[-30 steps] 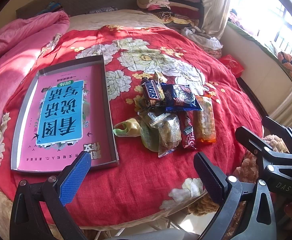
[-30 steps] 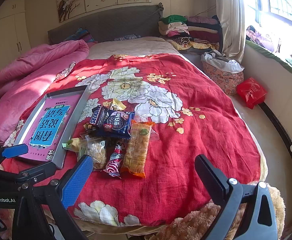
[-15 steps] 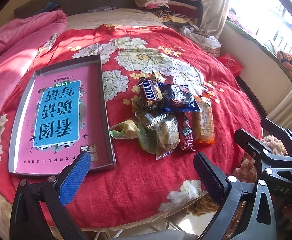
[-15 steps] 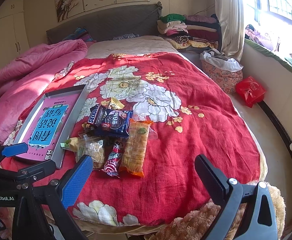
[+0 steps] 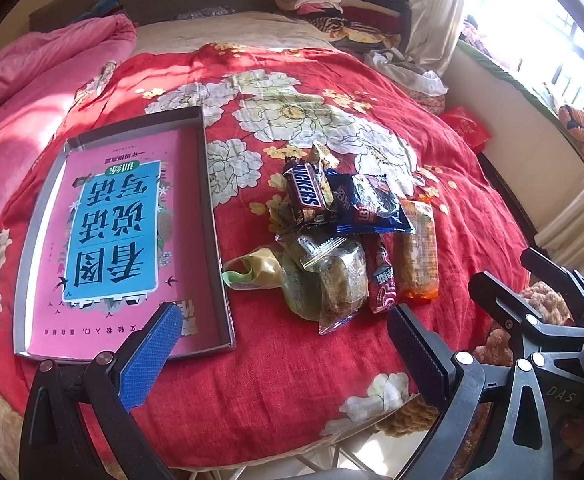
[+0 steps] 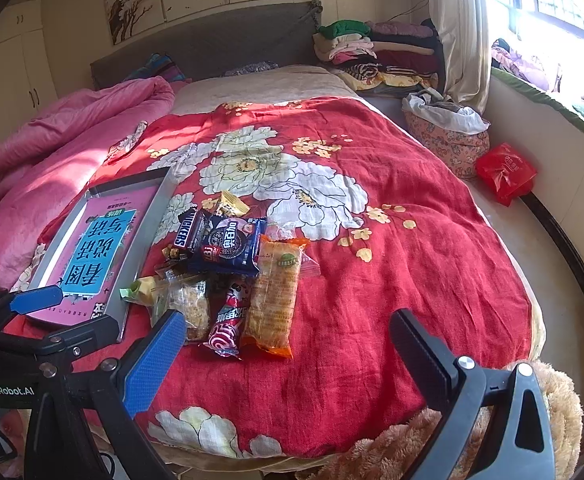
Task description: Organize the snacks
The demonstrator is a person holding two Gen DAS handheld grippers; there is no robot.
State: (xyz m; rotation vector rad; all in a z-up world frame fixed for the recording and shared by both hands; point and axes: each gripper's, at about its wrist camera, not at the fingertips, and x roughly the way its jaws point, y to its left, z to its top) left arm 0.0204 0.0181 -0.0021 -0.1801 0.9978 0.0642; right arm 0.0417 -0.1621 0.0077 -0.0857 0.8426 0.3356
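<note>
nearest the left wrist camera, the left gripper [image 5: 284,344] hangs over the foot of the bed with its fingers spread wide and nothing between them, the blue pad [image 5: 148,360] on one side, the dark pad [image 5: 415,348] on the other. the right gripper [image 6: 288,348] is the same story, fingers wide apart and empty, above the near edge of the red floral quilt [image 6: 391,272]. each gripper shows at the edge of the other's view, side by side and well apart.

just beyond the left gripper's blue pad sits the shallow grey box tray [image 5: 212,216], lying flat on the quilt, its bottom covered by a pink and blue printed sheet [image 5: 112,232]; no snack lies in it. to its right, near but not touching, is the snack heap. closest in: a clear bag of brown cake [image 5: 339,280], a red and white wrapped stick [image 5: 381,280], and a long orange packet [image 5: 417,252], lying side by side. a yellow-green wrapper [image 5: 252,272] pokes out on the tray side. behind them a dark blue cookie pack [image 5: 367,208] overlaps a snickers bar [image 5: 305,196], and a small gold wrapper [image 6: 232,204] sits at the far end.

further off, a pink duvet [image 6: 72,136] is bunched on the left, the grey headboard [image 6: 212,40] stands behind, folded clothes [image 6: 375,56] are stacked beside the curtain, and a red bag [image 6: 505,172] rests on the floor by the window wall.
</note>
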